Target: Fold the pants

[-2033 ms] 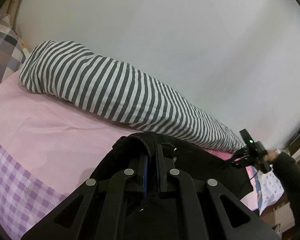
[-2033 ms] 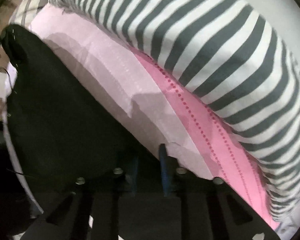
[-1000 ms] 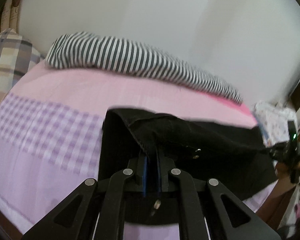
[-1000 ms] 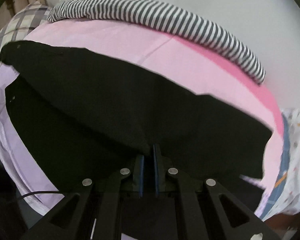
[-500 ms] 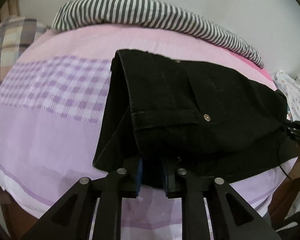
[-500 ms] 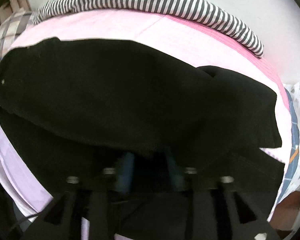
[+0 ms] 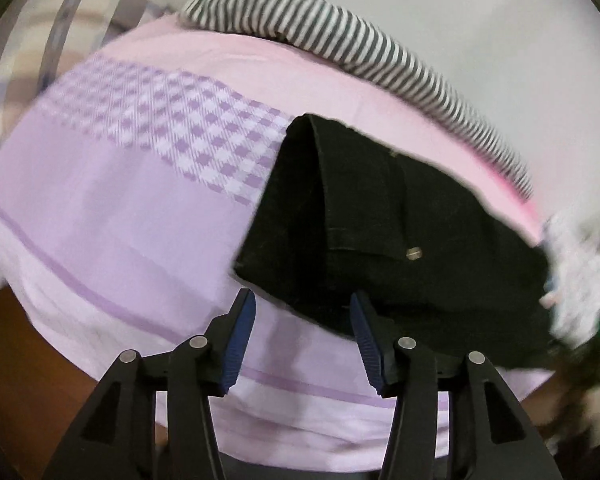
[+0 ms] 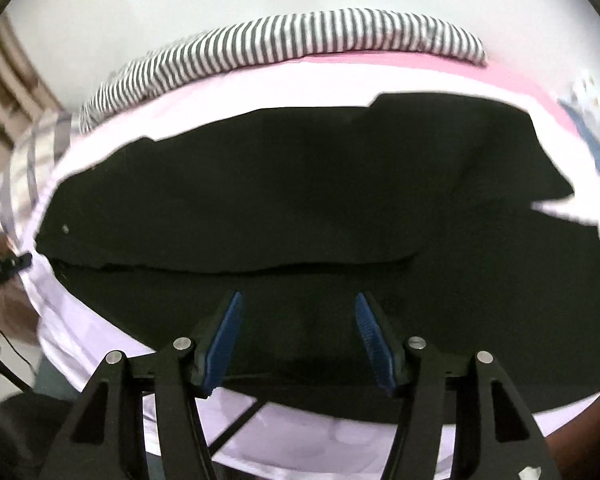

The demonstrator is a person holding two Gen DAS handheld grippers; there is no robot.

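The black pants [image 7: 380,224] lie folded on the bed [image 7: 120,208] near its front edge. The left tool [image 7: 302,316] and right tool [image 8: 298,316] are both spreading, pinching nothing. The upper layer sits crooked, so the fold could slump, or a pad could snag cloth.

This was a bedroom in a home. A bed [image 7: 112,216] with a pink and lilac checked sheet filled both views, a striped bolster [image 8: 300,40] lay along the plain white wall [image 7: 480,20], and a plaid pillow [image 8: 28,160] sat at the head.
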